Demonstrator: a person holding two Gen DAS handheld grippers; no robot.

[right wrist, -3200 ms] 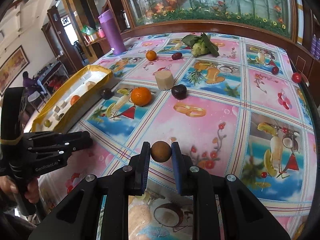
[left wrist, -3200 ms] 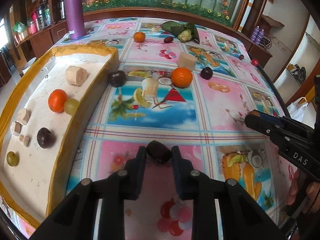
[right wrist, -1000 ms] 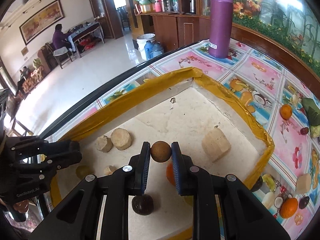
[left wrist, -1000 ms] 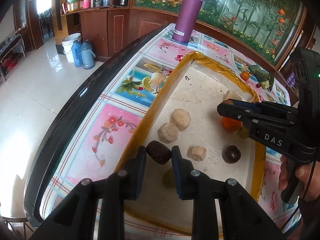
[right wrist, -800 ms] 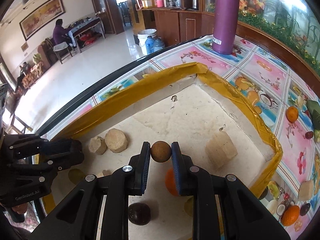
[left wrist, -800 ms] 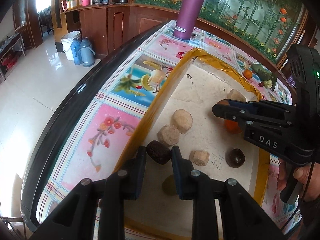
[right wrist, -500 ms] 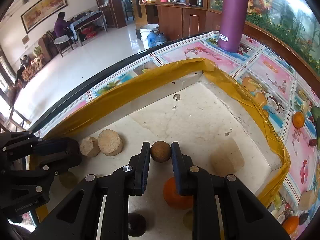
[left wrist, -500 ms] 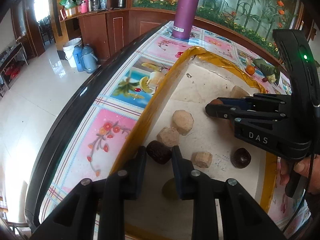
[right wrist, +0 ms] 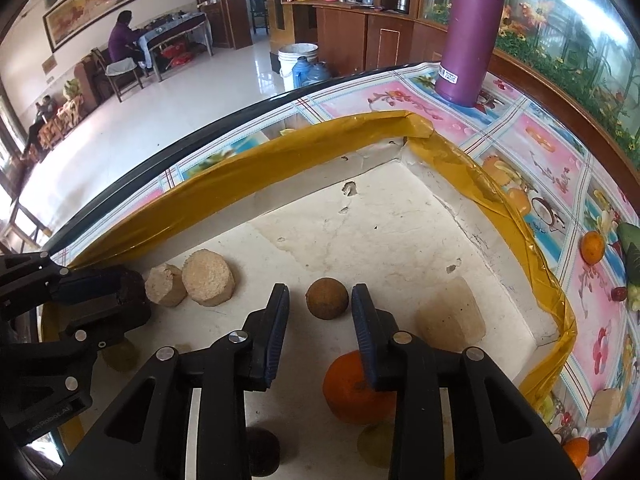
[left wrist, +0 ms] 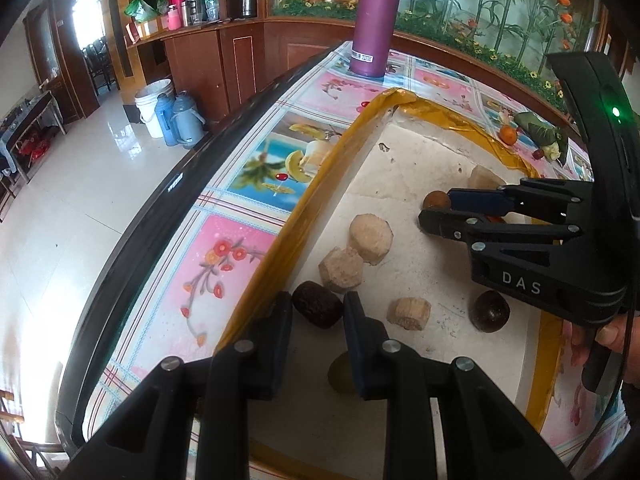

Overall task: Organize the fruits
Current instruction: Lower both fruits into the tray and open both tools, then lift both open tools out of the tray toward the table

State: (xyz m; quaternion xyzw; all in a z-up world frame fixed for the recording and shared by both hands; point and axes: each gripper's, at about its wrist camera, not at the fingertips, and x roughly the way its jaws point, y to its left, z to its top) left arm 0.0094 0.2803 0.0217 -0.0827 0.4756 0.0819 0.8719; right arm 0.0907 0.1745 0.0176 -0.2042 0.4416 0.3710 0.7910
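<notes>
Over the tray [right wrist: 460, 152], right gripper [right wrist: 320, 312] has released brown fruit [right wrist: 327, 298]

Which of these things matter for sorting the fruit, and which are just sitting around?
Part of the job: dark wrinkled fruit clamped in the left gripper; round brown fruit lying inside the open right gripper; orange citrus; white tray with yellow taped rim.

Just around: tall purple flask; white plastic bucket; blue thermos jugs.
</notes>
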